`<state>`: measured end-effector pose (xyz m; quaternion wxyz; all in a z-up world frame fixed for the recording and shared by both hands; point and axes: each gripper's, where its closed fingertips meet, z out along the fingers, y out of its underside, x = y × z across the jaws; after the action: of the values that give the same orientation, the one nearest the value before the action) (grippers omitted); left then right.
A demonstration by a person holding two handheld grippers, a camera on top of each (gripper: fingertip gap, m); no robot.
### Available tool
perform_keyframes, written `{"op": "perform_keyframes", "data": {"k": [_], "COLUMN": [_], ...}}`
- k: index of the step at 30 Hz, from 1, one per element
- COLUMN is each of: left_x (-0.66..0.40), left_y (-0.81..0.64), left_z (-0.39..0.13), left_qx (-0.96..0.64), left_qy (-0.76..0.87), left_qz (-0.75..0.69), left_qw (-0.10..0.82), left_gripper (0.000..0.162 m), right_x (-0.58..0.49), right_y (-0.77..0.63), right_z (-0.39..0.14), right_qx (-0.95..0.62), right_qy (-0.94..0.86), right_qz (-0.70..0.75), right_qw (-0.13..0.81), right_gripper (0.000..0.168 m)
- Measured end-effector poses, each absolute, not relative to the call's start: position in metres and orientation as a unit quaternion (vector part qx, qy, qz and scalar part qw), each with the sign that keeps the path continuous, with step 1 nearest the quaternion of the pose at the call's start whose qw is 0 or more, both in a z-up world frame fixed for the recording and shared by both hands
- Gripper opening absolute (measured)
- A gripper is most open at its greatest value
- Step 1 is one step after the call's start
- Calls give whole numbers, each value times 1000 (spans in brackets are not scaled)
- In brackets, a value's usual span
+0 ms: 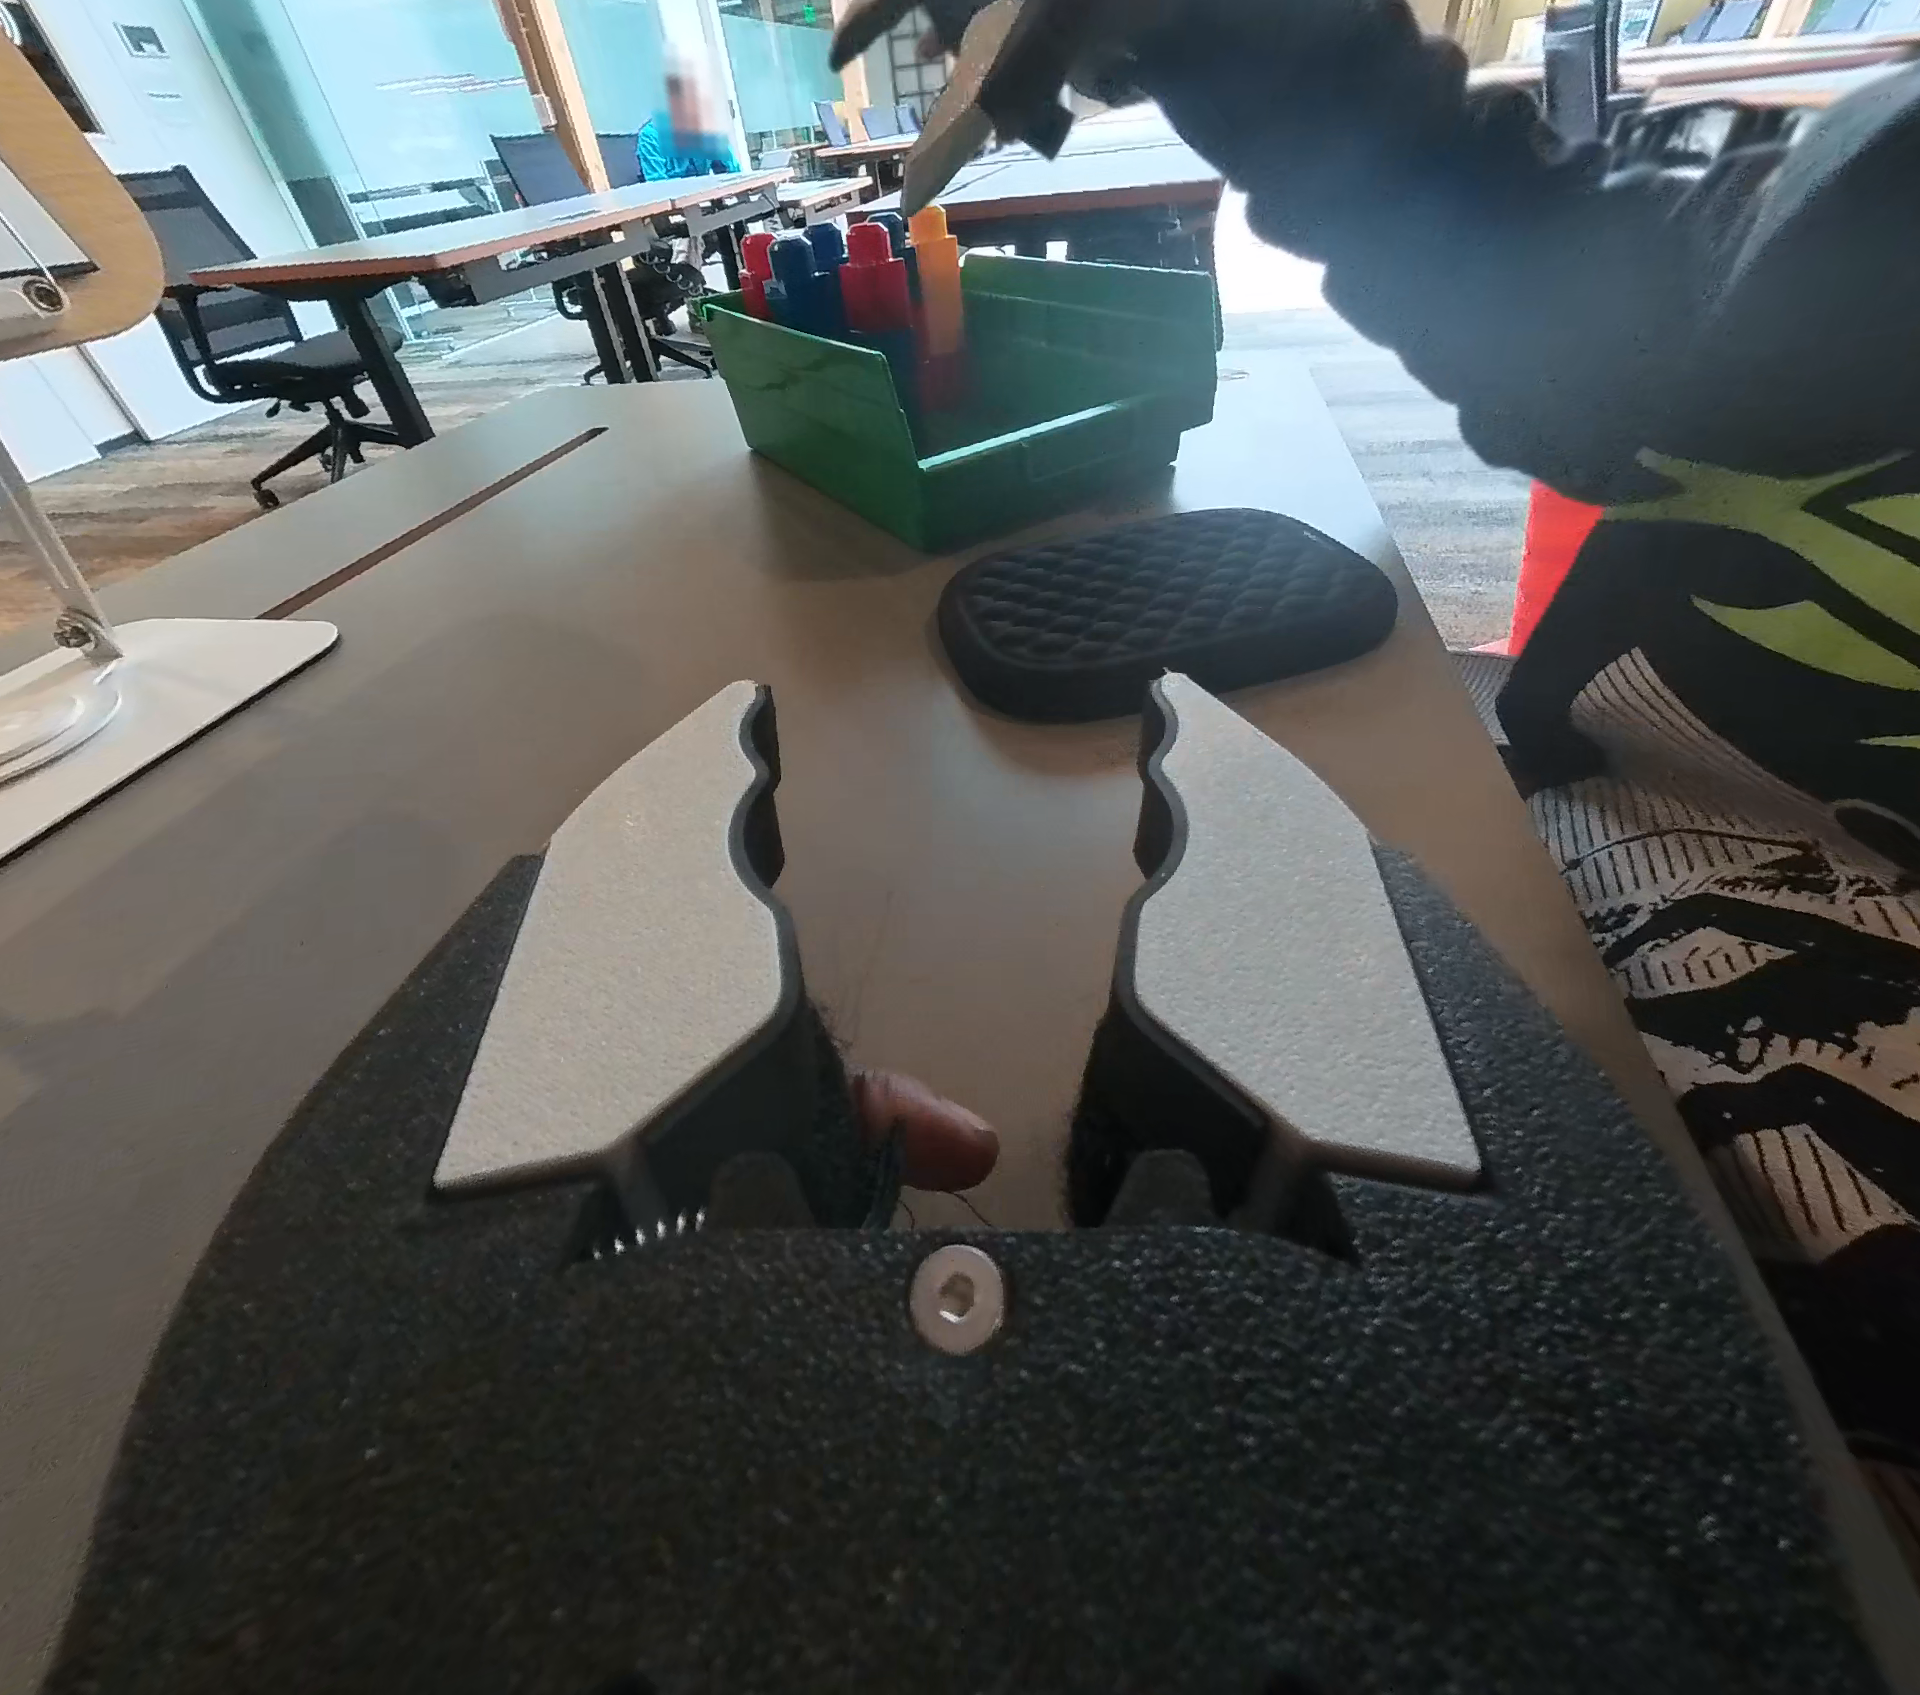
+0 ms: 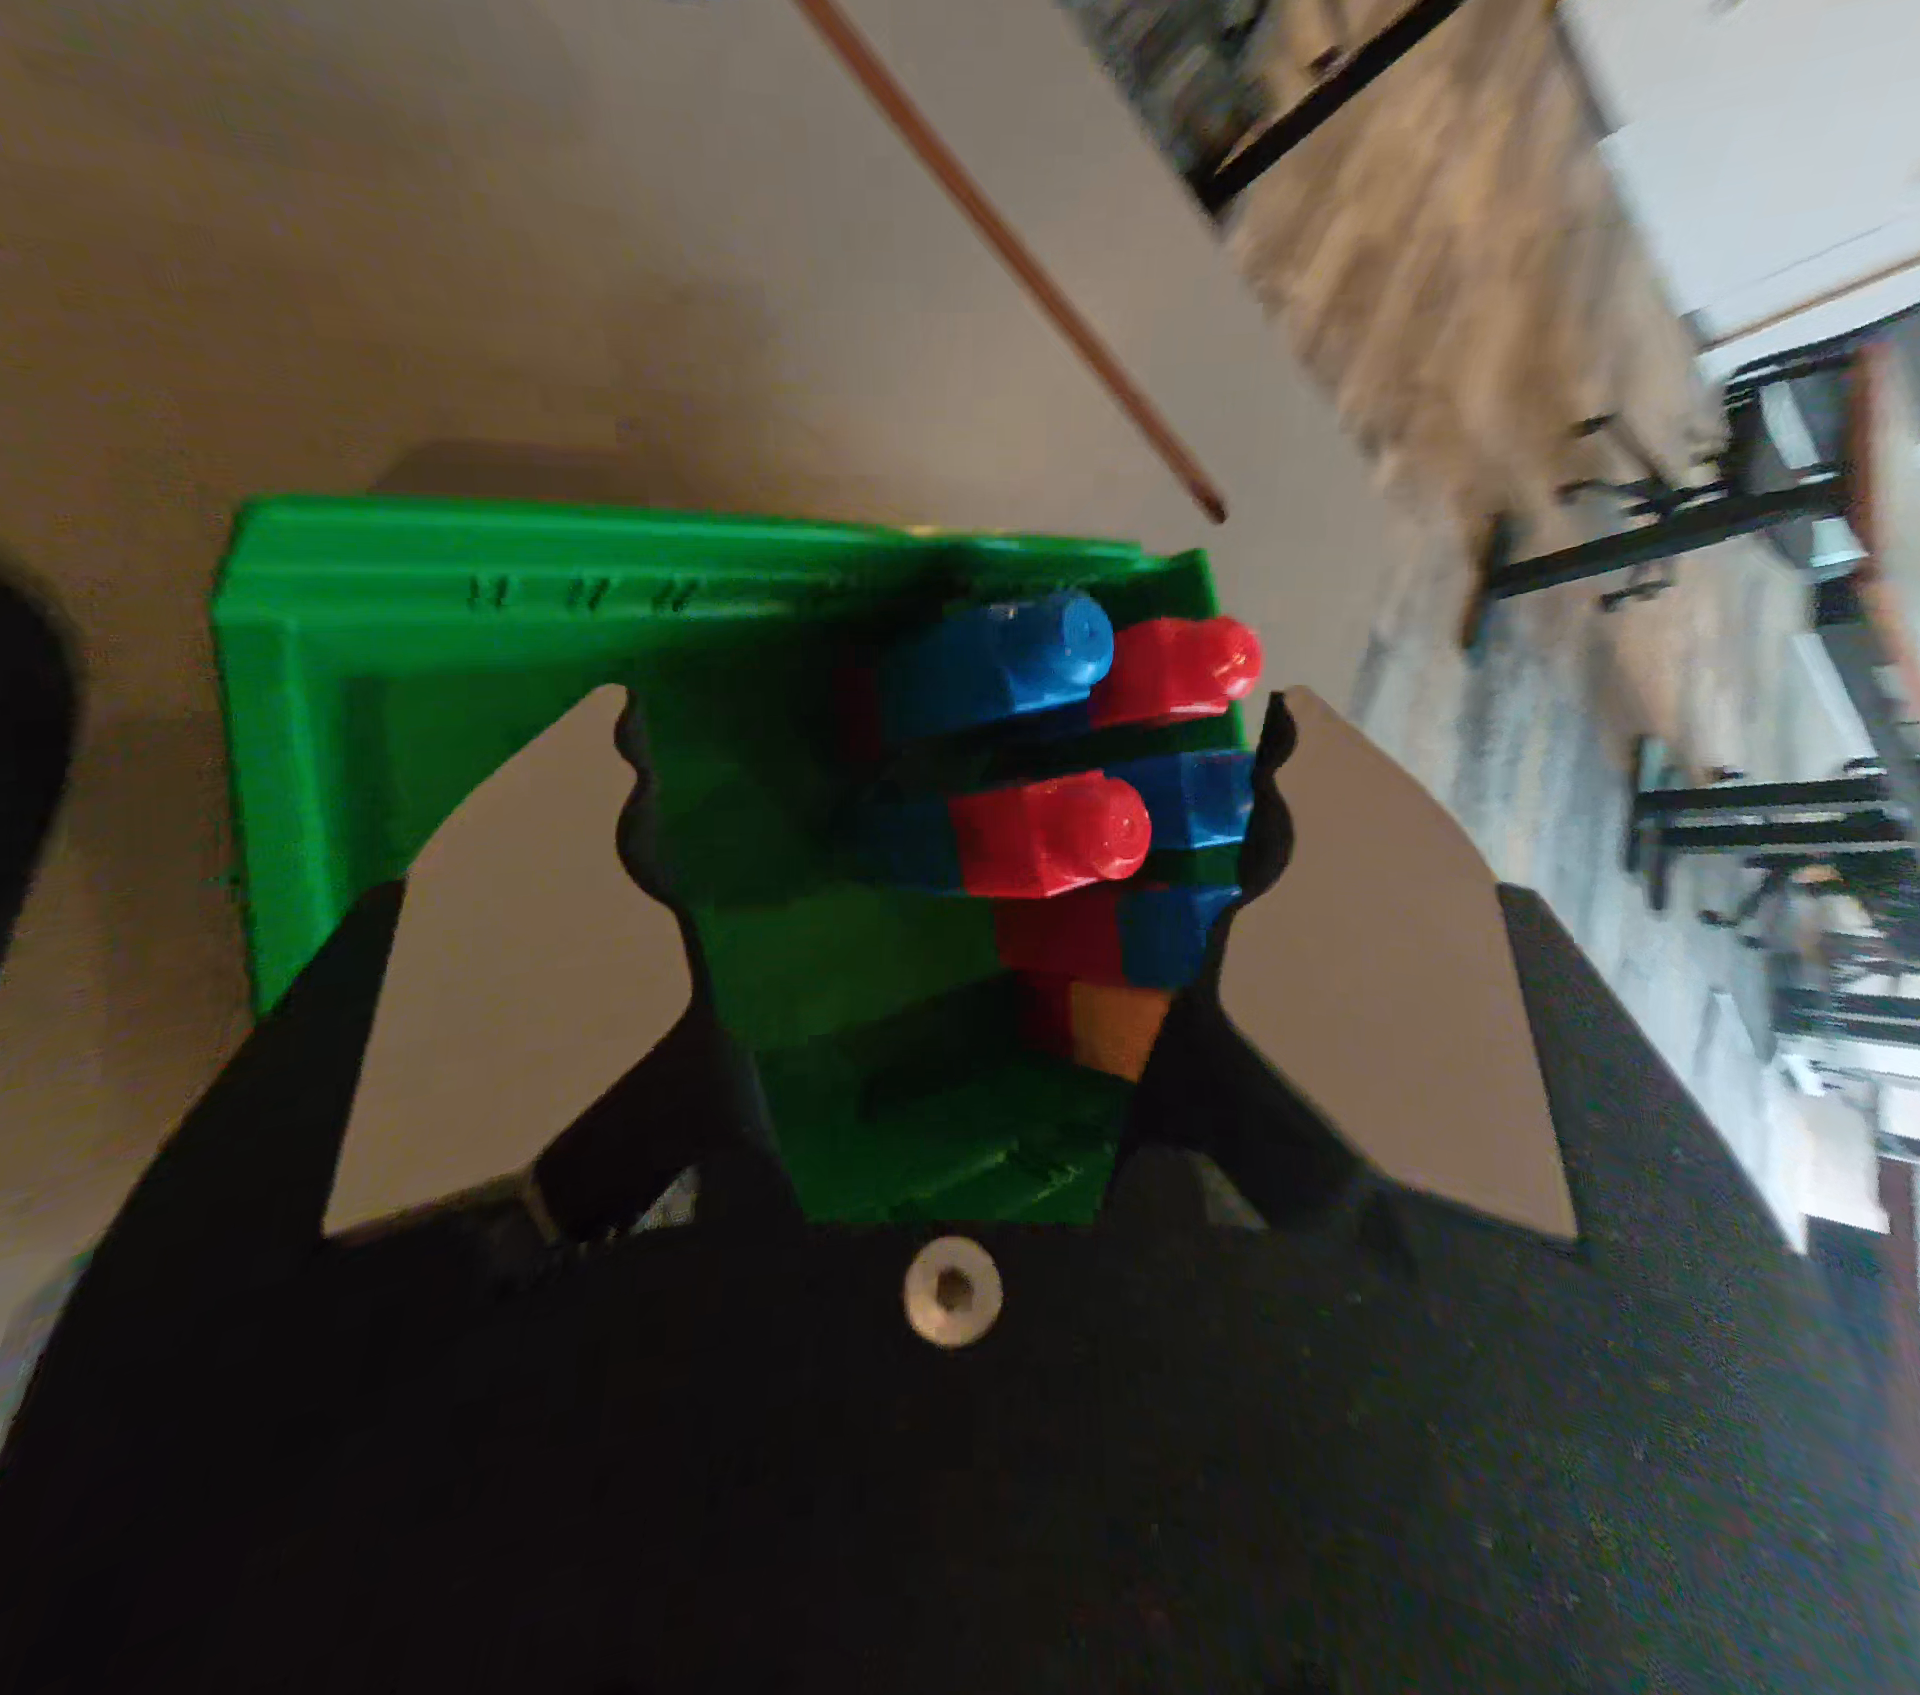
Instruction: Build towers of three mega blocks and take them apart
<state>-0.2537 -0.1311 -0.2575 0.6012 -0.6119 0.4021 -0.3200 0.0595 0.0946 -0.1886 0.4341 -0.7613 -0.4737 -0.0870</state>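
Note:
A green bin (image 1: 1039, 398) stands on the table and holds several upright towers of red and blue mega blocks (image 1: 831, 274), plus one with an orange top (image 1: 932, 274). My right gripper (image 1: 883, 107) hangs open and empty just above the bin, one fingertip close over the orange-topped tower. In the right wrist view it (image 2: 951, 715) looks straight down into the bin (image 2: 416, 689) at the red (image 2: 1049, 830) and blue (image 2: 997, 669) towers. My left gripper (image 1: 956, 710) is open and empty, low over the bare table in front of the bin.
A black padded wrist rest (image 1: 1164, 606) lies between my left gripper and the bin. A white stand base (image 1: 156, 689) sits at the left of the table. The table edge runs down the right, with patterned carpet and an orange cone (image 1: 1548, 565) beyond. The grippers' ends are close to 40 cm from one another.

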Motion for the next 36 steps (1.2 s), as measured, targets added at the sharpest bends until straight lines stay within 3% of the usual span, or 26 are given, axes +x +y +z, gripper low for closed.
{"op": "perform_keyframes", "data": {"k": [6, 16, 31, 36], "left_x": [-254, -253, -253, -253], "left_y": [-131, -132, -132, -132], "left_z": [-257, -258, -258, -257], "left_qx": [-611, -610, -611, -608], "left_qy": [401, 405, 406, 405], "left_qz": [-318, -315, -313, -310], "left_qw": [603, 604, 603, 608], "left_gripper": [66, 66, 66, 66], "right_x": [17, -45, -87, -116], "right_y": [62, 24, -3, -27], "right_z": [-176, -205, -237, -238], "right_qx": [-722, -720, -721, -683], "right_qy": [-446, -444, -445, -444], "right_qz": [-113, -43, 22, 138], "right_qw": [517, 532, 531, 563], "right_gripper": [117, 129, 126, 122]}}
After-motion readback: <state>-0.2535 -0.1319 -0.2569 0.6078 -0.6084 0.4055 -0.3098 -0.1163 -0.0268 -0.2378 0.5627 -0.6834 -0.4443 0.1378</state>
